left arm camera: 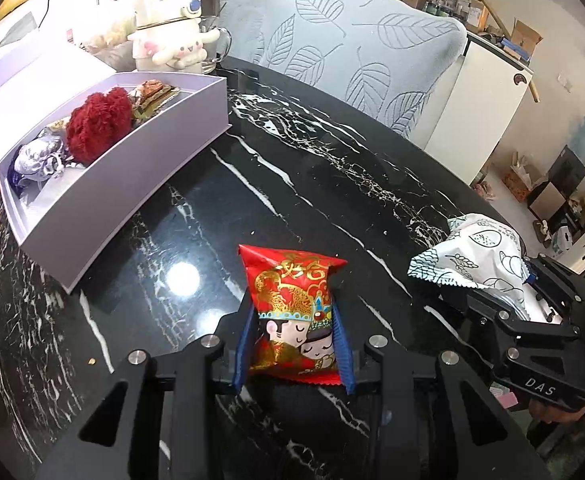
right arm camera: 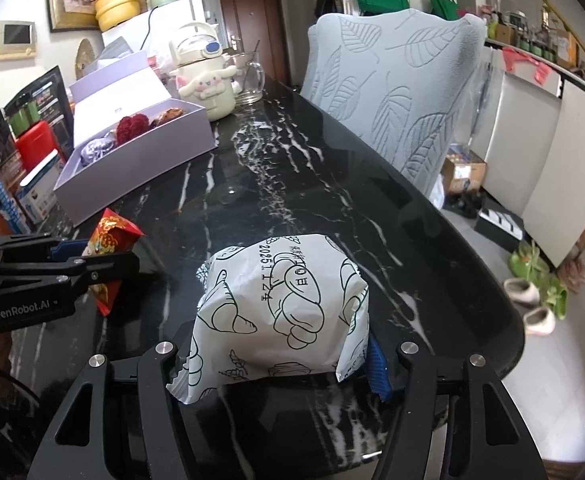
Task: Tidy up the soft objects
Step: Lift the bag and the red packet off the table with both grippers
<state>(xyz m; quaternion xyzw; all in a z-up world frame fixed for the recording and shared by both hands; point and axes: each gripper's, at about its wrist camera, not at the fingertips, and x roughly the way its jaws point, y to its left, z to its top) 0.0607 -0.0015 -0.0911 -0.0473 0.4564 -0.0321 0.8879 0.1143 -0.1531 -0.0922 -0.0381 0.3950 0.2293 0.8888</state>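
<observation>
Black marble desk (left arm camera: pixel 292 168) with white veins carries everything in view. Left tongs (left arm camera: pixel 294 354) are clamped on a red foil snack packet printed with two cartoon figures (left arm camera: pixel 292 312), their blue pads pressing its two sides near its lower end while the packet stands at the near part of the desk. Right tongs (right arm camera: pixel 288 364) grip a puffy white wrapper with green line drawings (right arm camera: pixel 284 304), which bulges up between the fingers; a blue pad (right arm camera: pixel 378 372) shows at its right edge. Farther back on the left sits an open pale lilac cardboard box (left arm camera: pixel 152 168), lid raised, holding a fuzzy red plush heart (left arm camera: pixel 98 124), a shiny silver-purple wrapped item (left arm camera: pixel 38 158) and a brownish packet at the far end. Behind the box stands a cream cartoon-dog bottle (right arm camera: pixel 204 80), beside a clear glass mug (right arm camera: pixel 248 78).
</observation>
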